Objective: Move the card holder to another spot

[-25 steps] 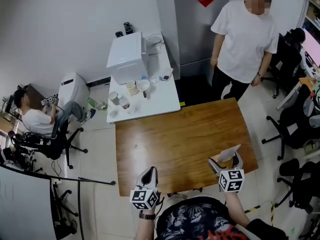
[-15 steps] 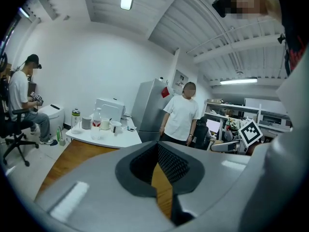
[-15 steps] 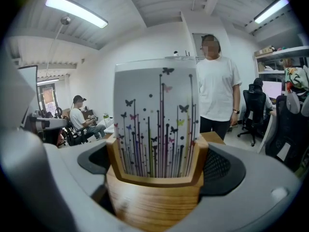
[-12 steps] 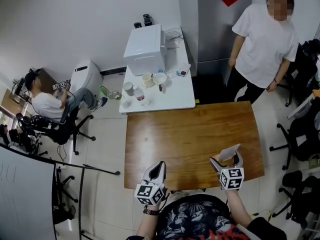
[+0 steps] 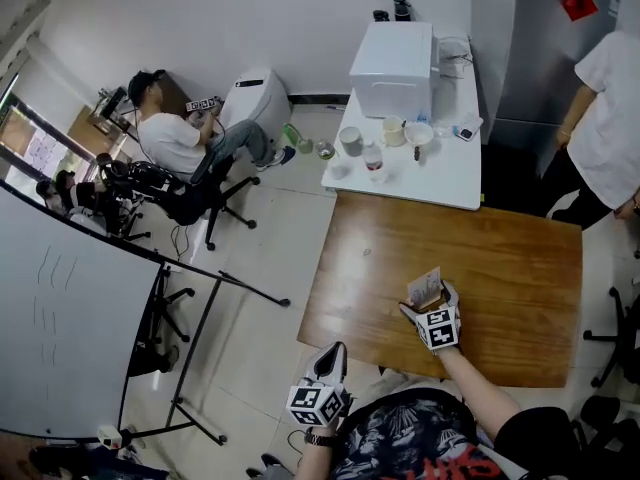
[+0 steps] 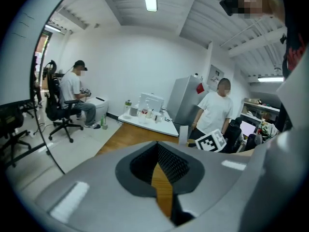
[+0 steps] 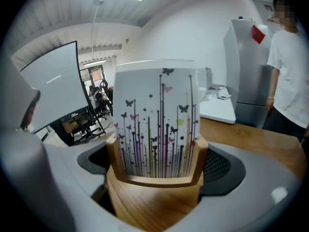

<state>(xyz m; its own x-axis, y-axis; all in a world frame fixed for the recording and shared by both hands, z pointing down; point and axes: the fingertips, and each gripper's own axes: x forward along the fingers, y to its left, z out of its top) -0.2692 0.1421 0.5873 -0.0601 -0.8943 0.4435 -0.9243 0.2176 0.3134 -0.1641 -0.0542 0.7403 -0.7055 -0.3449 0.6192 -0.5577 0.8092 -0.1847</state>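
My right gripper (image 5: 427, 301) is shut on the wooden card holder (image 5: 424, 290), over the near middle of the brown wooden table (image 5: 500, 258). In the right gripper view the card holder (image 7: 154, 202) fills the space between the jaws. It holds upright white cards (image 7: 157, 115) printed with coloured stems and butterflies. My left gripper (image 5: 333, 352) hangs off the table's near left edge, close to my body. Its jaws meet with nothing between them. In the left gripper view, the left gripper (image 6: 159, 166) shows only a sliver of tabletop past its pads.
A white side table (image 5: 440, 180) adjoins the far edge, carrying a white box appliance (image 5: 392, 56), cups and a bottle. A person in a white shirt (image 5: 612, 98) stands at the far right. A seated person (image 5: 175, 138) and a whiteboard (image 5: 60, 318) are left.
The head view has swung to the left. My right gripper has carried the card holder leftwards from the table's near right part to its near middle. The left gripper stays low by the near edge.
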